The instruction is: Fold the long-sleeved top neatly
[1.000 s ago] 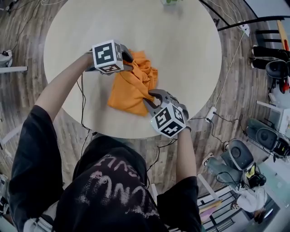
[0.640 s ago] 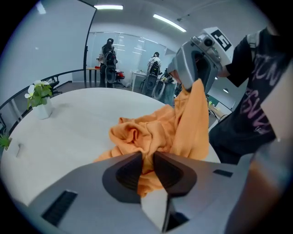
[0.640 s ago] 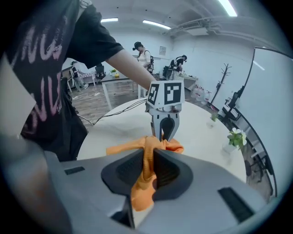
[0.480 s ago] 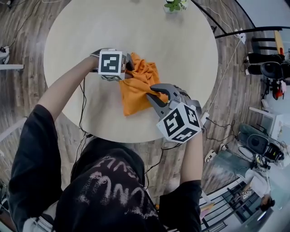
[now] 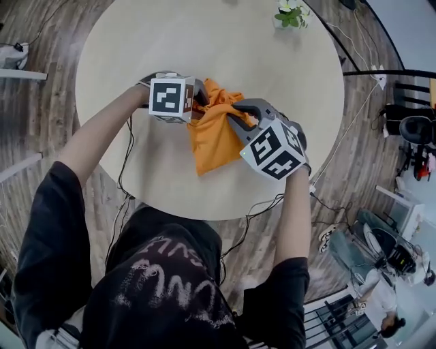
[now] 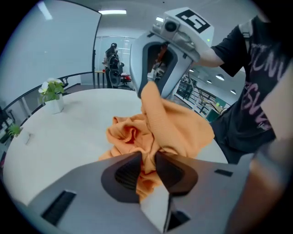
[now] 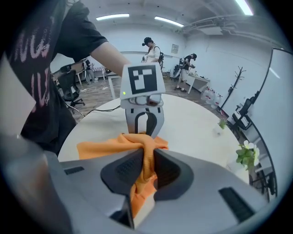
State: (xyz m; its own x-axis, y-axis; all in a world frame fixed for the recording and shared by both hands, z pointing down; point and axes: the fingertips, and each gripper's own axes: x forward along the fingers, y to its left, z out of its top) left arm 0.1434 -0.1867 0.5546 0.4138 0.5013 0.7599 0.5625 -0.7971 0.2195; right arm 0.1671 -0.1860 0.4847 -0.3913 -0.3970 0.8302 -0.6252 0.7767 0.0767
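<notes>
Task thing: the orange long-sleeved top (image 5: 212,140) lies bunched near the middle of the round surface (image 5: 204,41). Its far part is crumpled and a flatter panel trails toward the person.
Left tongs: the left tongs (image 5: 202,103) are clenched on a gathered fold at the top's far-left side. The jaws have just eased a little wider, yet cloth is still pinched between the pads.
Right tongs: the right tongs (image 5: 236,113) are clenched on a twisted rope of the same cloth, raised just off the surface and close beside the left pair.
Step in hand: this looks like early sorting-out rather than a real fold, since no clean edge, sleeve or hem shows yet.
Next move: probably draw the two grips apart and lift, so the cloth hangs open and can be laid flat. Both pinches are on thick wads, so a re-grip on a single edge seems needed.
Change from earlier: the right tongs were at the top's near-right corner, well apart from the left pair, and are now up beside them. The top has narrowed from a broad patch to a slimmer bundle.
Also changed: a potted plant (image 5: 289,15) now shows at the far edge.
</notes>
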